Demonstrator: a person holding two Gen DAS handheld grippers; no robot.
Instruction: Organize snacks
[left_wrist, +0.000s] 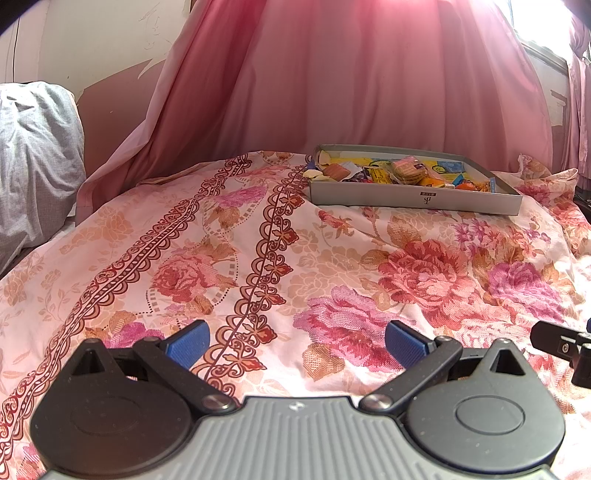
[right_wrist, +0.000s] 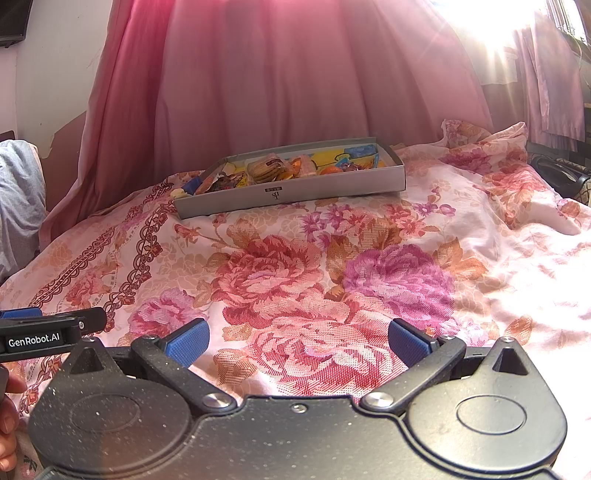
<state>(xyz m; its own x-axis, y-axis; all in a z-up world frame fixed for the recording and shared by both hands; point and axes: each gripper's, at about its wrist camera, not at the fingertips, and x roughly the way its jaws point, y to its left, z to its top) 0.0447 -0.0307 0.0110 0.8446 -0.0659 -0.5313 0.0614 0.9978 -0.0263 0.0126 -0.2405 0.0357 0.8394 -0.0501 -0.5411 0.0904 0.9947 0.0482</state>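
A shallow grey cardboard box (left_wrist: 413, 199) lies on the flowered bedspread at the far right; it also shows in the right wrist view (right_wrist: 295, 194). It holds several snacks: a clear pack of round biscuits (left_wrist: 408, 170) (right_wrist: 264, 170), orange wrapped sweets (left_wrist: 467, 185) (right_wrist: 330, 170), and yellow and blue packets. My left gripper (left_wrist: 295, 345) is open and empty, low over the bedspread, well short of the box. My right gripper (right_wrist: 298, 343) is open and empty too, beside the left one.
The flowered bedspread (left_wrist: 229, 258) covers the whole bed. Pink curtains (left_wrist: 332, 81) hang behind the box. A grey pillow (left_wrist: 33, 158) lies at the far left. The left gripper's side (right_wrist: 48, 332) and a hand show at the right view's left edge.
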